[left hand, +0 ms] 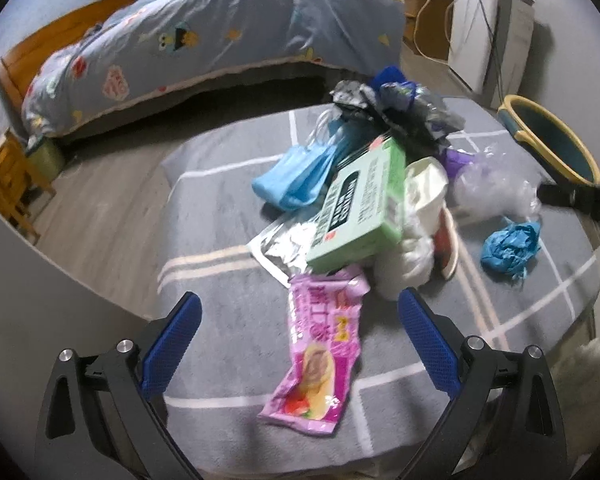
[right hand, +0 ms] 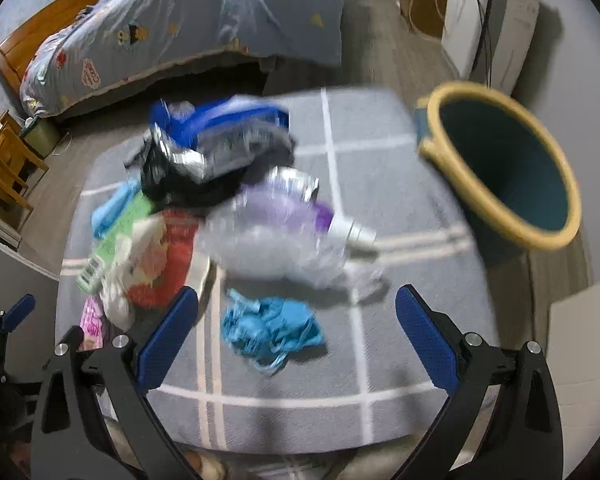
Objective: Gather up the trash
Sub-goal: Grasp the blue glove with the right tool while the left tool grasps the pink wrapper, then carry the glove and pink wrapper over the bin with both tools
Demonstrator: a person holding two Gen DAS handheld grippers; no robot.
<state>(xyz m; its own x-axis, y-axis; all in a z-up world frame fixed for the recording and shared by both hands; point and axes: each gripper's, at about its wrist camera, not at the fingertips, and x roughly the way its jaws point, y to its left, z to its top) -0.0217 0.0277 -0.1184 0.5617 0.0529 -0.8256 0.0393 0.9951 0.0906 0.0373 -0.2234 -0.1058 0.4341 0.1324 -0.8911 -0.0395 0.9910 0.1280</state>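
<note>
Pink crinkled snack wrapper [left hand: 318,356] lay between left gripper's [left hand: 300,344] spread, empty jaws; right gripper [right hand: 296,338] likewise released over crumpled blue glove [right hand: 272,330]. Yellow-rimmed teal bin [right hand: 500,160] looked empty; nothing collected.

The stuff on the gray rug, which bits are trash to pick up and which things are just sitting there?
For the job:
pink wrapper
green box
crumpled blue glove
clear plastic bag
bin, where it goes
both open grippers: left gripper, right gripper

Just there:
bed
rug
wooden chair
</note>
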